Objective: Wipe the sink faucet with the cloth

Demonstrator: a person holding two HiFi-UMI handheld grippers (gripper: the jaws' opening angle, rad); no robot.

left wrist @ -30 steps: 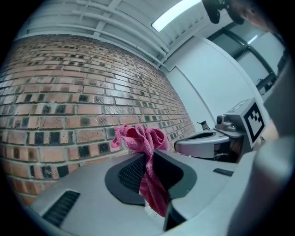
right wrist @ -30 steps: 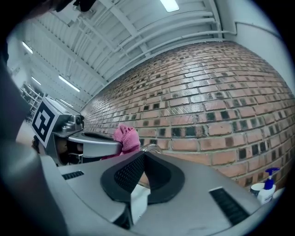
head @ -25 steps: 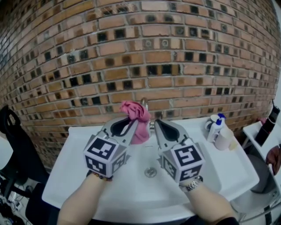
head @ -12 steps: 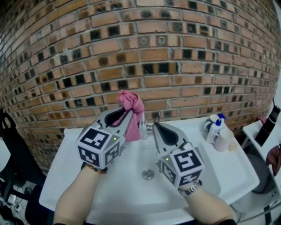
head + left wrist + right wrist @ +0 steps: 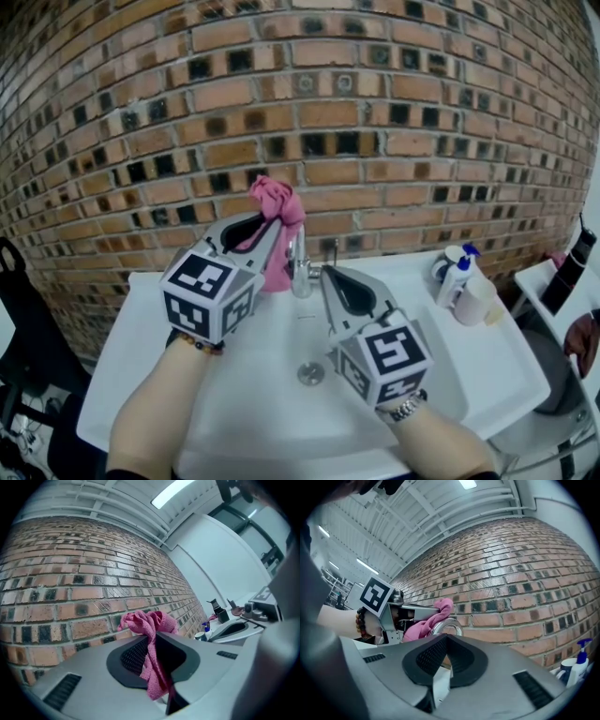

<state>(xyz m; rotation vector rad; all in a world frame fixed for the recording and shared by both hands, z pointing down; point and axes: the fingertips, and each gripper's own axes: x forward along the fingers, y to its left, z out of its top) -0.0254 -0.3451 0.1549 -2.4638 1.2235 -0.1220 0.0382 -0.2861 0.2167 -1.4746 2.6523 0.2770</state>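
The pink cloth (image 5: 276,208) is bunched at the tips of my left gripper (image 5: 272,234), which is shut on it, with a tail hanging down between the jaws. In the left gripper view the cloth (image 5: 149,623) is pinched in the jaws in front of the brick wall. The cloth sits just left of the chrome faucet (image 5: 298,258), close to its top. My right gripper (image 5: 325,273) is shut and holds nothing, its tips just right of the faucet base. In the right gripper view the faucet's curved spout (image 5: 448,626) rises right behind the jaws, with the cloth (image 5: 425,621) beside it.
The white sink (image 5: 234,403) has its drain (image 5: 310,373) between my forearms. A spray bottle (image 5: 458,272) and a white cup (image 5: 473,300) stand on the right ledge. The brick wall (image 5: 375,112) rises straight behind the faucet. A black chair (image 5: 23,319) is at left.
My left gripper has carried the cloth leftward and up, off the faucet, so the chrome spout now shows beside it. The right gripper has stayed in place.
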